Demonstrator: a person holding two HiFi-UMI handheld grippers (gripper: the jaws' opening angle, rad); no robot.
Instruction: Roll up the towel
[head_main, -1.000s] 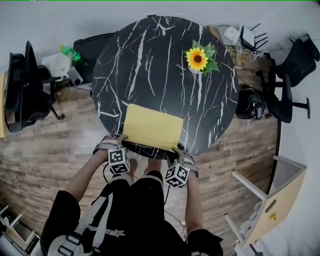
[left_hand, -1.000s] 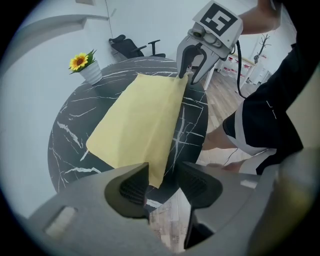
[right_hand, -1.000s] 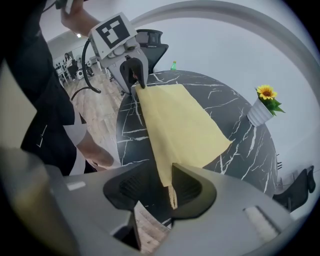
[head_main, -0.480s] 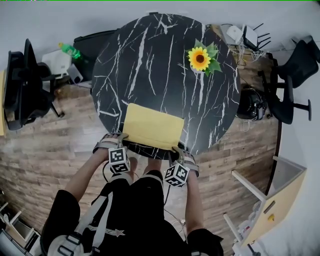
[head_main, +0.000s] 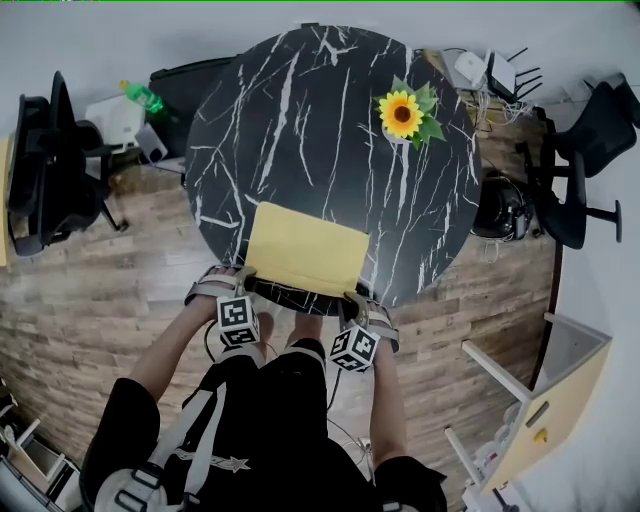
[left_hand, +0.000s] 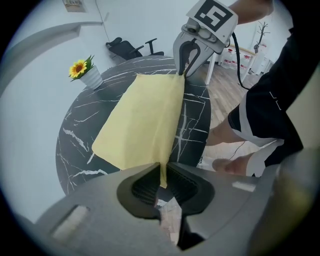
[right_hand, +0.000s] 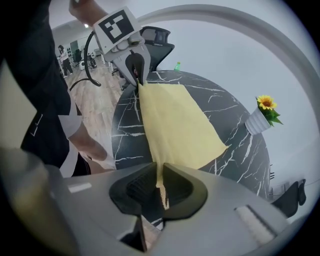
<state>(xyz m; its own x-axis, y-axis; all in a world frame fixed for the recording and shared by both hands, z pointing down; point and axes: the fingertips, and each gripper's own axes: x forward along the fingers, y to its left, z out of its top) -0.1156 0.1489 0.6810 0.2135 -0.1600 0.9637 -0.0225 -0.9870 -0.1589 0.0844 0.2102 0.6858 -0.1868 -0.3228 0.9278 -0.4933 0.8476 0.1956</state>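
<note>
A yellow towel (head_main: 305, 250) lies flat on the round black marble table (head_main: 300, 120), its near edge along the table's front rim. My left gripper (head_main: 243, 272) is at the towel's near left corner and my right gripper (head_main: 352, 298) at the near right corner. In the left gripper view the towel's (left_hand: 145, 115) corner runs down between my left gripper's (left_hand: 161, 177) pads, which have just been closing and now pinch it. The right gripper view shows the same: the towel's (right_hand: 175, 125) corner is clamped in my right gripper (right_hand: 159, 182), whose jaws have also just been closing.
A potted sunflower (head_main: 402, 116) stands at the table's far right. Office chairs (head_main: 575, 170) (head_main: 45, 170) flank the table. A green bottle (head_main: 140, 98) sits on a stand at the left. A wooden cabinet (head_main: 545, 400) stands at the lower right.
</note>
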